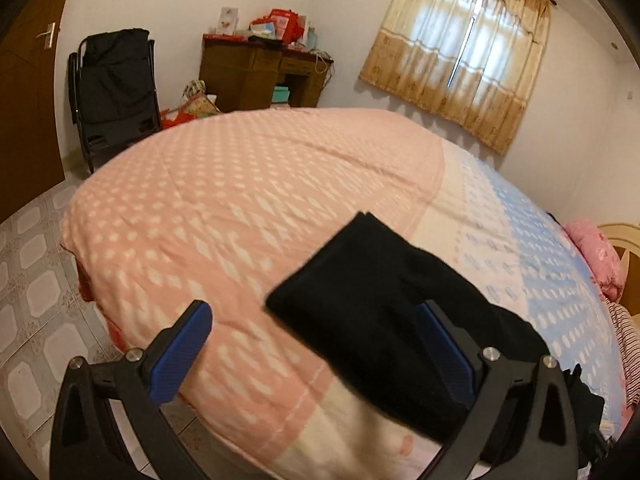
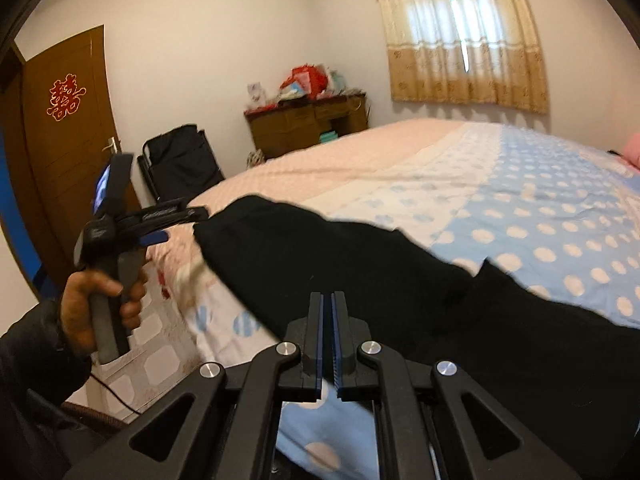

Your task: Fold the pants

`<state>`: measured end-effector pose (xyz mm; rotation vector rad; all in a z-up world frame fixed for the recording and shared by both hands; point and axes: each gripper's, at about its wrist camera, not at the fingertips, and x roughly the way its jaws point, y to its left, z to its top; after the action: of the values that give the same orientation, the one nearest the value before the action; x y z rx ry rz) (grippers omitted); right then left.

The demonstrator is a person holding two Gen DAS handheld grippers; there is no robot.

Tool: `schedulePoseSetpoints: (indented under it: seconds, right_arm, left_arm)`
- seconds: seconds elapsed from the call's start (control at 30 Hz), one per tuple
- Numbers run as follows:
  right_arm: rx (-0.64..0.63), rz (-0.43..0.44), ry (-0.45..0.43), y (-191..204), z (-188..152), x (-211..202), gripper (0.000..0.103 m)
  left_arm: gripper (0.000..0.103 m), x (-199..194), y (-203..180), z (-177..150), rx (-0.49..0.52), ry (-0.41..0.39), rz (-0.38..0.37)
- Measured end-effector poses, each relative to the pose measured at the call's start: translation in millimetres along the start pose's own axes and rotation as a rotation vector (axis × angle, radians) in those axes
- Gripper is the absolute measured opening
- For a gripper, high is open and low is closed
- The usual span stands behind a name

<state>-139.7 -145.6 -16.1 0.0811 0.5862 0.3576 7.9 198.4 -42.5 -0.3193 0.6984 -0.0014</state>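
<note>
Right wrist view gives me the best overall read, so starting big: the bed (image 2: 460,184) fills most of it, pink patterned cover on the far half and blue polka dots nearer me, and it's doing duty as the work surface because it's wide and flat enough to spread things out. The black pants (image 2: 360,276) lie along the near edge of it, stretched sideways in a long band, which I'd guess is so a leg can get folded over cleanly. My right gripper (image 2: 329,344) sits low at the near edge of the fabric with its blue pads pressed together; I can't tell if any cloth is actually pinched in there. The left gripper (image 1: 316,344) is spread wide, one pad over bare bedcover and the other against the pants' end, holding nothing; looks to me like it's lining up to grab that end. From the right wrist view you can see the person's hand (image 2: 100,304) around its handle, off the bed's side. Smallest bit: the brown door (image 2: 68,152) has a red double-happiness character (image 2: 66,97) stuck on it. The white print on the left gripper's body is too blurry for me to read.
</note>
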Motion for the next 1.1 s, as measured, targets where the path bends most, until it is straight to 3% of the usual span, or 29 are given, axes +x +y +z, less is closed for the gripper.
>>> schedulePoseSetpoints:
  seconds: [0.07, 0.27, 0.3, 0.33, 0.4, 0.5, 0.57, 0.8, 0.97, 1.1]
  right_arm:
    - [0.008, -0.006, 0.004, -1.1, -1.9, 1.7, 0.004]
    - [0.05, -0.01, 0.018, -8.9, -4.7, 1.1, 0.005]
    - [0.062, -0.009, 0.026, -10.9, -5.6, 3.3, 0.005]
    - [0.073, -0.009, 0.034, -12.5, -6.2, 5.3, 0.005]
    - [0.088, -0.012, 0.043, -14.4, -7.7, 5.8, 0.005]
    - [0.11, -0.014, 0.049, -17.8, -8.1, 6.2, 0.005]
    - [0.118, -0.018, 0.05, -19.0, -8.4, 6.5, 0.005]
    - [0.143, -0.032, 0.032, -23.3, -8.2, 1.5, 0.005]
    - [0.272, -0.088, -0.002, -53.8, -12.2, -9.8, 0.005]
    - [0.457, -0.147, -0.017, -98.2, -23.1, -22.4, 0.005]
  left_arm:
    - [0.091, 4.6, -4.3, 0.0, -0.004, -0.006, -0.002]
    - [0.086, 12.0, -2.7, 5.1, -0.013, -0.082, 0.018]
    - [0.086, 17.6, -2.0, 5.0, -0.009, -0.068, 0.01]
    - [0.085, 31.1, -0.1, 3.1, -0.017, 0.001, 0.01]
    - [0.084, 26.9, -4.2, -0.4, 0.008, -0.03, 0.021]
    - [0.067, 22.3, -13.8, -4.9, 0.027, -0.019, -0.01]
    - [0.048, 23.8, -13.1, -6.2, 0.012, -0.008, -0.048]
    - [0.026, 20.7, -8.2, -6.3, -0.045, 0.008, -0.134]
    - [0.023, 0.8, -30.8, -0.1, 0.014, -0.052, -0.131]
    - [0.022, -20.9, -68.3, 8.5, 0.128, -0.111, -0.209]
